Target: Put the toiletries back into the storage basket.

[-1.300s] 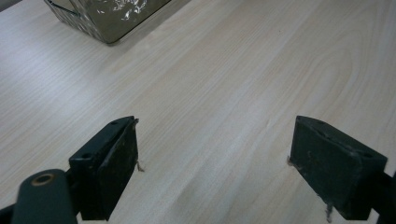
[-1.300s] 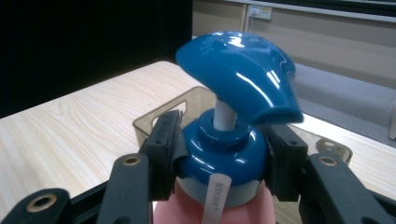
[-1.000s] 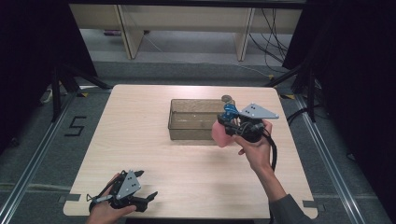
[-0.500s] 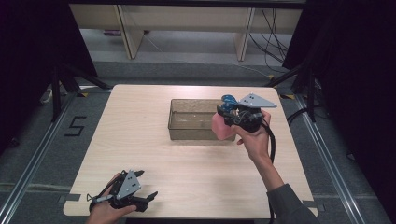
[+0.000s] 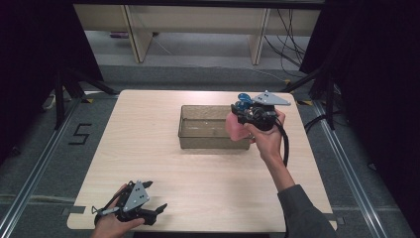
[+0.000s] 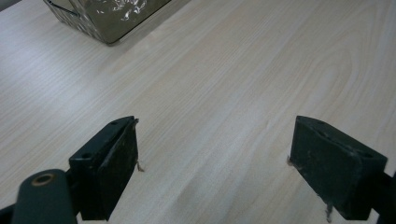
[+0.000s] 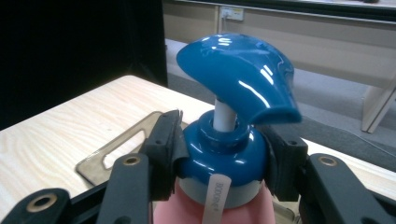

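Observation:
A pink pump bottle (image 5: 236, 130) with a blue pump head (image 7: 238, 77) hangs upright over the right end of a clear smoky plastic bin (image 5: 208, 130). My right gripper (image 5: 246, 115) is shut on its blue collar (image 7: 219, 151), one black pad on each side. The bottle's pink body (image 7: 215, 210) drops out of sight below the jaws. My left gripper (image 5: 148, 208) rests at the table's front left edge, jaws open wide over bare wood (image 6: 215, 154), nothing between its pads (image 6: 116, 163). A corner of the bin (image 6: 105, 18) lies far ahead of it.
The light wooden table (image 5: 148, 148) carries the bin in its middle-right part. Dark floor and metal rails surround it, with a "5" mark (image 5: 80, 134) on the floor at left. Shelving legs (image 5: 133, 34) stand behind the table.
The right hand has carried the bottle away from the table's front, up over the bin's right end. The left hand has stayed in place.

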`<state>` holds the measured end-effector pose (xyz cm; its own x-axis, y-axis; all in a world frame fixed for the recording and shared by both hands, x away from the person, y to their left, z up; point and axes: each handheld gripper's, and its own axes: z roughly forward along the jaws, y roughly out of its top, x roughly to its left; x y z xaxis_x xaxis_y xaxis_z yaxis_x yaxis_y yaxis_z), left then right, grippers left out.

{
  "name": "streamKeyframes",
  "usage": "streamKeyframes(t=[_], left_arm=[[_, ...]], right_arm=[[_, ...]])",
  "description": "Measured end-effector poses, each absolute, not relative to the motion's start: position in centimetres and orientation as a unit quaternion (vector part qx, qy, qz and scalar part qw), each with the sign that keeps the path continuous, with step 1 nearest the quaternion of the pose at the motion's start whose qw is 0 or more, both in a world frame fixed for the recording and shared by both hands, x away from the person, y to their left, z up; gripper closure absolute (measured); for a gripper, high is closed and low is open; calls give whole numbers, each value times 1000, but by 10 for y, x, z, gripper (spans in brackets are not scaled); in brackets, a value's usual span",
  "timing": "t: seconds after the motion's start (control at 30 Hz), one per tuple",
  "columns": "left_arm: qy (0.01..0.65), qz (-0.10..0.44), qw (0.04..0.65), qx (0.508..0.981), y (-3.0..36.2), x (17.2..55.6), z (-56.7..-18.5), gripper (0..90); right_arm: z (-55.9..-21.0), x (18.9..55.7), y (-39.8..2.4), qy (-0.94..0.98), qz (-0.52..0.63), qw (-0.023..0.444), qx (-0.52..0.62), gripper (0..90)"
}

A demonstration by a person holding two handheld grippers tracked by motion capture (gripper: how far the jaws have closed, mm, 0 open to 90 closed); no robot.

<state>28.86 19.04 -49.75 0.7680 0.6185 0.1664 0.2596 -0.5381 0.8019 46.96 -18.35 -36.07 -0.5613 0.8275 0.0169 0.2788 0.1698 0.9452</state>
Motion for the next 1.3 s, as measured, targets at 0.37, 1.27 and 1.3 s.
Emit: streamKeyframes(t=[0.37,1.27,1.3], left_arm=[[253,223,392,856,190,289,-497,148],[254,224,400,852,190,289,-497,149],[253,224,398,853,190,289,-497,149]], right_arm=[[-367,489,-185,710,506,280,401,535],[-395,506,-182,709,492,278,423,535],[-396,506,-182,707,488,277,431,535]])
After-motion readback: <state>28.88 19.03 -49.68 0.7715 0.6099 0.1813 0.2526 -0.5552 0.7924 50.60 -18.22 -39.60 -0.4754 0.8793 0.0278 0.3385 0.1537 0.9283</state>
